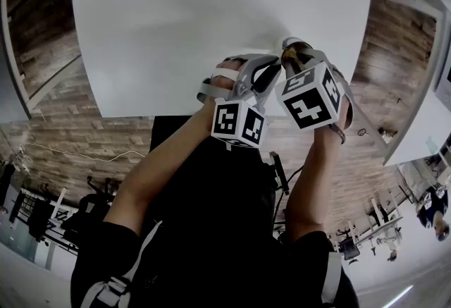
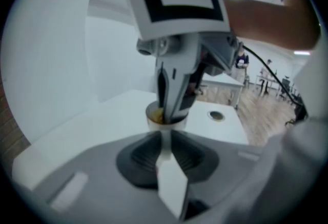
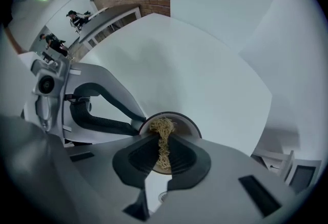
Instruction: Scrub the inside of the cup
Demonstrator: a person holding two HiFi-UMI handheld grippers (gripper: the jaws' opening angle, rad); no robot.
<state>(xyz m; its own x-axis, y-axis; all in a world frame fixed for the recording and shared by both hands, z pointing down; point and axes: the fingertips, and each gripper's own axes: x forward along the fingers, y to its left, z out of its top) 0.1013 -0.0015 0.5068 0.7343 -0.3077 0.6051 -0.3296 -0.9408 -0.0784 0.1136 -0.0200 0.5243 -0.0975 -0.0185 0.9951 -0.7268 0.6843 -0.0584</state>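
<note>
A small white cup (image 3: 180, 119) is held above the white table (image 1: 176, 17), near its front edge. My left gripper (image 2: 165, 138) is shut on the cup's wall, one jaw inside and one outside the rim; in the right gripper view its fingertips (image 3: 137, 124) pinch the cup's left side. My right gripper (image 3: 164, 147) is shut on a yellowish fibrous scrubber (image 3: 163, 130) and points down into the cup (image 2: 154, 118). The scrubber's tuft sits inside the cup. In the head view both grippers (image 1: 264, 74) (image 1: 294, 54) meet side by side, and they mostly hide the cup.
The white tabletop spreads ahead of both grippers. A brick-patterned floor (image 1: 84, 137) shows below its front edge. Another white table with a round cable hole (image 2: 216, 115) stands beyond the cup. People and more tables stand far off (image 3: 77, 17).
</note>
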